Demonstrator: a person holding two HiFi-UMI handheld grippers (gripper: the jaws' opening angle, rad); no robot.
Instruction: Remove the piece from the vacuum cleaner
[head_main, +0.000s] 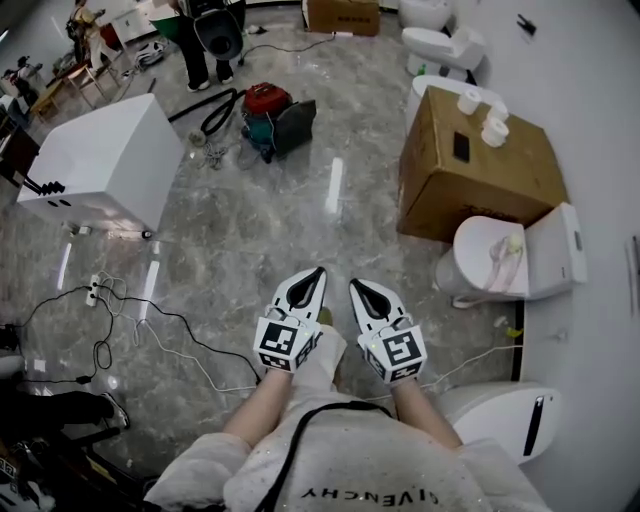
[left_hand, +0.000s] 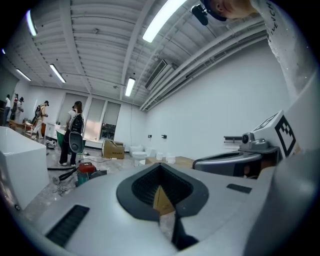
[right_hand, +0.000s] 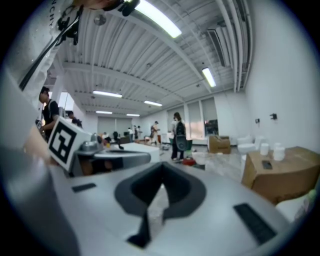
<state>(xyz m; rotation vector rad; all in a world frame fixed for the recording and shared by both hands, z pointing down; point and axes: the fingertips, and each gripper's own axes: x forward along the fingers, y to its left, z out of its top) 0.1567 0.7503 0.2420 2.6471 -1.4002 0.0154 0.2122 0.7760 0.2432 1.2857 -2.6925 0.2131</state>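
Marble floor (head_main: 250, 230) under left gripper (head_main: 318, 271) and right gripper (head_main: 355, 284), fingers (head_main: 306, 292) together, empty; "GIVENCHY" shirt (head_main: 370, 470).

White, black-padded left tongs (head_main: 319, 270) and right tongs (head_main: 353, 283); pale shirt (head_main: 385, 455).

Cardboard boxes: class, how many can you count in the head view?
2. The large cardboard box stands at the right, beside a toilet; the small cardboard box sits at the top edge. More may lie out of view.
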